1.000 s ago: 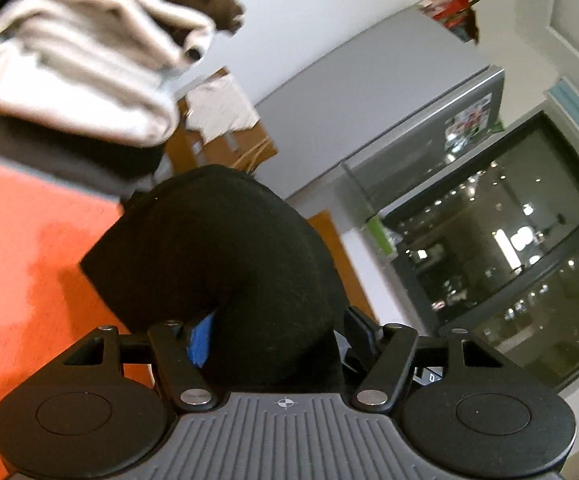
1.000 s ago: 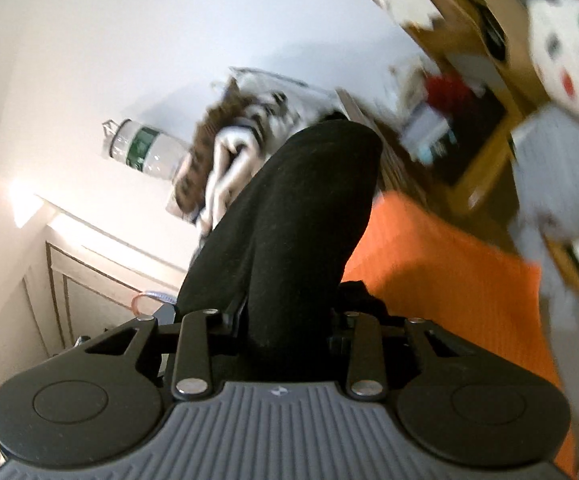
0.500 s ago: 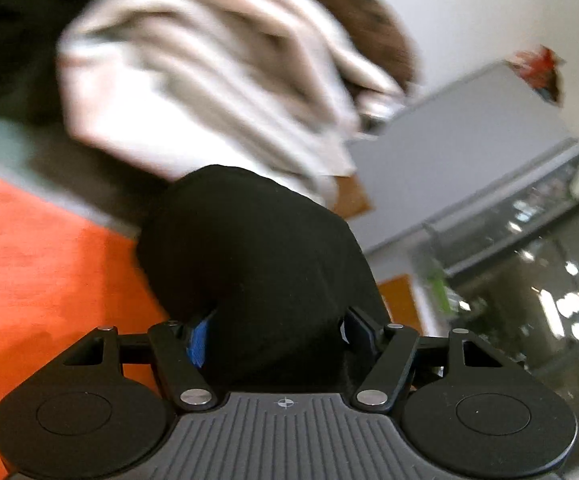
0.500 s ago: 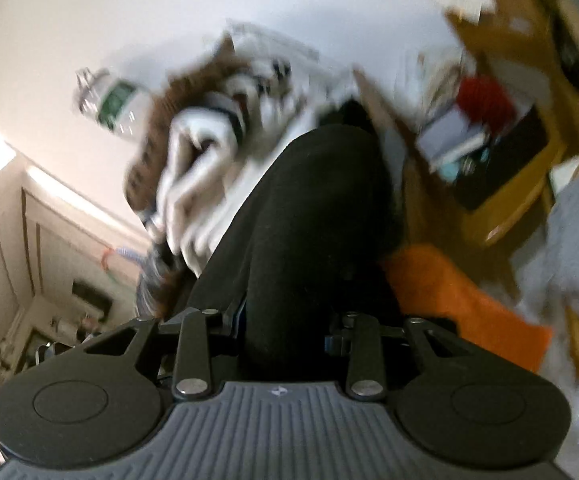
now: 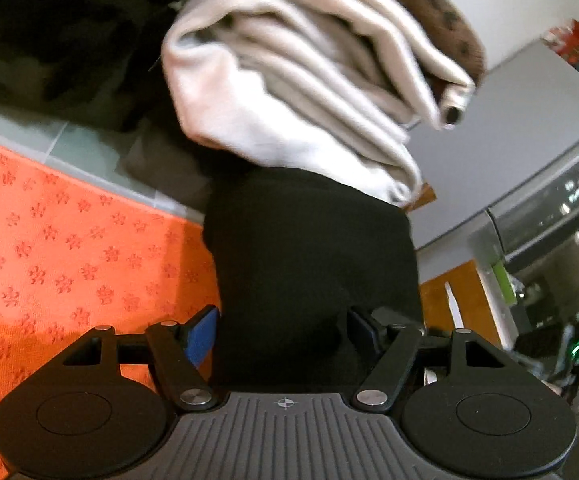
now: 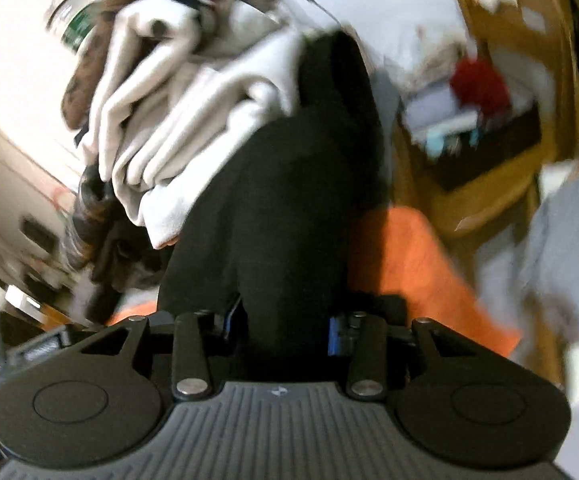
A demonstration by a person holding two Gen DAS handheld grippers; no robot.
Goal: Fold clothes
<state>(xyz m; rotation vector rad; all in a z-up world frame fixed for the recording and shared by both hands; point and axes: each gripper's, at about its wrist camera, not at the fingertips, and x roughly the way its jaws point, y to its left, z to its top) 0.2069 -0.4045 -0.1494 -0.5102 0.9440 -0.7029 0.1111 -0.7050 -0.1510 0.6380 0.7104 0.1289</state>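
Observation:
A black garment fills the middle of the left wrist view, bunched between the fingers of my left gripper, which is shut on it. The same black garment runs up the right wrist view, and my right gripper is shut on it too. Its far end reaches a stack of folded clothes, white and grey with a brown spotted piece on top; the stack also shows in the right wrist view. An orange patterned mat lies below.
Dark clothing lies left of the stack. A grey fridge and dark window are at the right. In the right wrist view, a wooden shelf with clutter and a water bottle stand behind.
Both grippers have carried the black garment toward the stack of folded clothes, which now looms much closer and larger in both views. Both grips stay shut.

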